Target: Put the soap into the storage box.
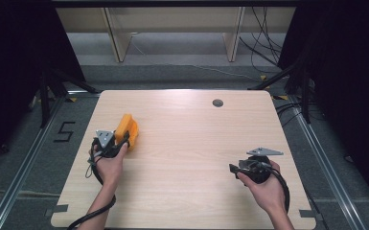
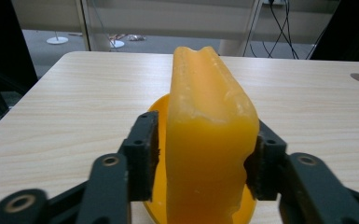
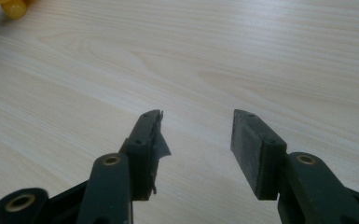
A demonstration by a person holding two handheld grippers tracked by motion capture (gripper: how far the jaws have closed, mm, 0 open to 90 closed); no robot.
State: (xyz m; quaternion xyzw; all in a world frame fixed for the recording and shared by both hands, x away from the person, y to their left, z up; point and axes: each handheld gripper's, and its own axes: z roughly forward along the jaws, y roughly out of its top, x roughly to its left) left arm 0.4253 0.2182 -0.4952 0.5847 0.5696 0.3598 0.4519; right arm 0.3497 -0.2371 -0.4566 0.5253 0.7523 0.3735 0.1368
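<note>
High view: left hand (image 1: 109,165) beside orange piece (image 1: 127,129)

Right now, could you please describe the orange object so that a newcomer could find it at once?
Start at the pale wooden table and look to its left side, just beyond the left gripper. There stands the glossy orange-yellow, soft-looking folded object, between that gripper's jaws; it is the one brightly coloured thing on the tabletop.

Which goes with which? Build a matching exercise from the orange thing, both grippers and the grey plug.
1 orange thing
2 left gripper
3 right gripper
4 grey plug

a jaws apart, nothing between them
b near the far edge of the table
c jaws on either side of the orange thing
d on the table's left part

Pairs: 1-d, 2-c, 3-a, 4-b
</note>
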